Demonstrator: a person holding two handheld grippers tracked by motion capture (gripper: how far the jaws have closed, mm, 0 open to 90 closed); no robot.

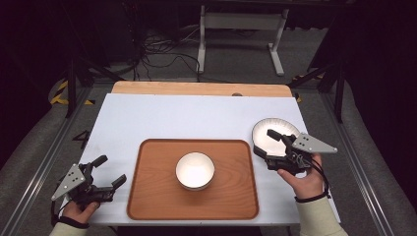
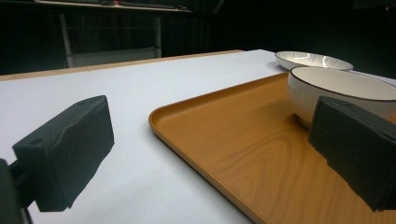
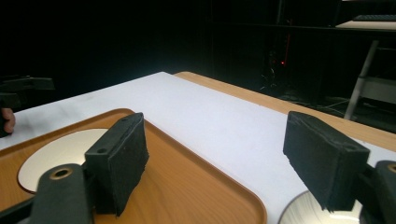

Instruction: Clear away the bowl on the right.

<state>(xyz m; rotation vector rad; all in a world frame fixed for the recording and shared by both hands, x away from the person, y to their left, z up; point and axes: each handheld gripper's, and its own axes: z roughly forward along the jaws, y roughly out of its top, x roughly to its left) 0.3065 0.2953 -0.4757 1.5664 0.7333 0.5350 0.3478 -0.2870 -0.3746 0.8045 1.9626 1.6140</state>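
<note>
1. Plate (image 1: 273, 136) sits on the white table cover, just off the right edge of the wooden tray (image 1: 147, 196); my right gripper (image 1: 268, 147) hangs over its near rim with the jaws standing wide apart, holding nothing. In the right gripper view a sliver of the plate (image 3: 306, 210) shows low between the jaws.
2. Bowl (image 1: 195, 170) already stands near the middle of the tray, upright and alone.
3. My left gripper (image 1: 109, 171) rests off the tray's left edge, near the table's front corner, jaws spread and empty. In the left gripper view one jaw lies over the white cover and the other over the tray, with the bowl (image 2: 341, 91) just past it.
4. I judge the job about half done: the bowl is placed, the plate is still off the tray and not yet gripped. Closing on its rim and carrying it over is what remains.
5. Edges: the tray has a raised lip, so the plate must be lifted over it, not slid.
6. Room: open wood lies on the tray right of the bowl and left of it; the right side is nearer. The table's right edge is close behind the plate, so I should move inward.
</note>
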